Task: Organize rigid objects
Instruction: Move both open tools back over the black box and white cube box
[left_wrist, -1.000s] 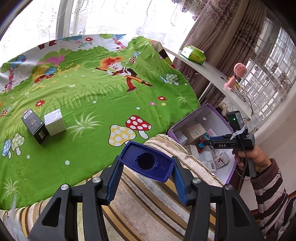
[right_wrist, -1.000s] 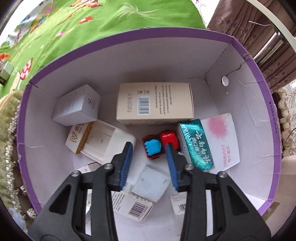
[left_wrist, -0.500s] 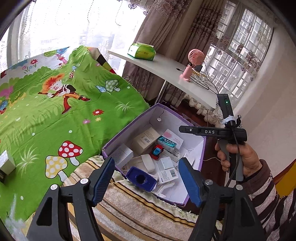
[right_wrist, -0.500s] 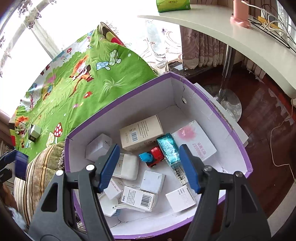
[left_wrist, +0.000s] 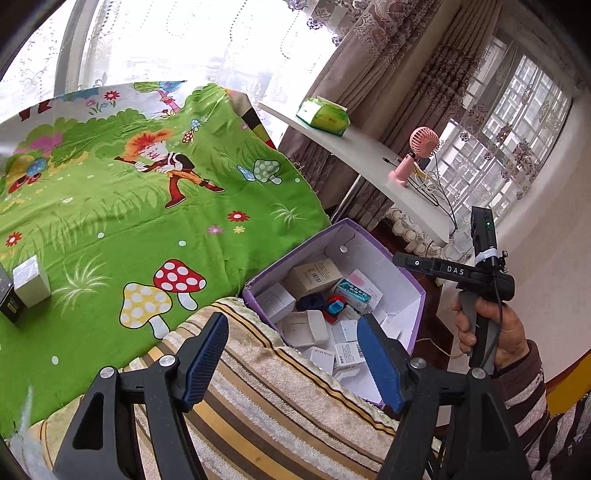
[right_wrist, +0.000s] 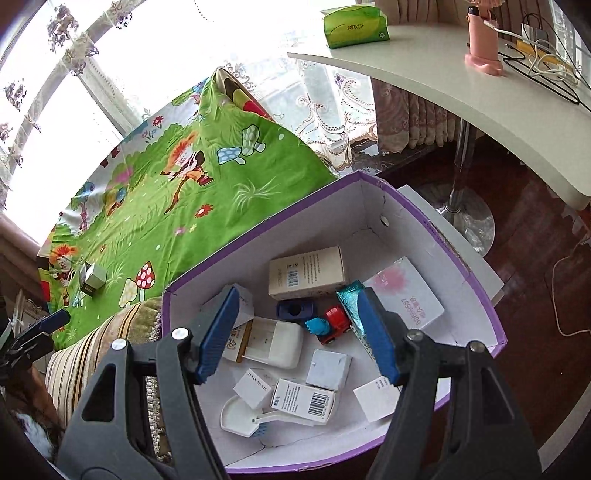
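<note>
Well, from the left wrist view, the left gripper (left_wrist: 293, 360) hangs over a striped cushion (left_wrist: 258, 398), its blue fingers (left_wrist: 205, 358) spread wide with nothing between them. Just past the cushion sits the purple box (left_wrist: 413, 291), white inside and full of small things: a beige carton (left_wrist: 314, 275), a teal packet (left_wrist: 354, 291), a toy car (left_wrist: 335, 306), a dark blue piece (left_wrist: 310, 302) and a white case (left_wrist: 306, 328). The right hand (left_wrist: 491, 328) holds the right gripper's handle beside the box's far side; its fingers are out of sight from here. On the green sheet (left_wrist: 129, 221), far to the left, a white carton (left_wrist: 31, 280) stands touching a black carton (left_wrist: 9, 304). A white table (left_wrist: 354, 155) behind carries a green tissue pack (left_wrist: 323, 114) and a pink fan (left_wrist: 412, 155).

Looking along the right wrist view, the right gripper (right_wrist: 297, 332) hovers above the box (right_wrist: 491, 317), fingers (right_wrist: 218, 330) wide apart and holding nothing. Below lie the beige carton (right_wrist: 306, 271), the blue piece (right_wrist: 295, 309) just in front of it, and the car (right_wrist: 330, 325) with its blue front, touching the teal packet (right_wrist: 349, 295). A pink-printed carton (right_wrist: 410, 291) rests against the right wall. The white case (right_wrist: 277, 343) lies mid-box; nearer are a white brush (right_wrist: 240, 411) and several small white cartons, one with a barcode (right_wrist: 303, 400). The two cartons (right_wrist: 92, 278) out on the sheet show small at left.
</note>
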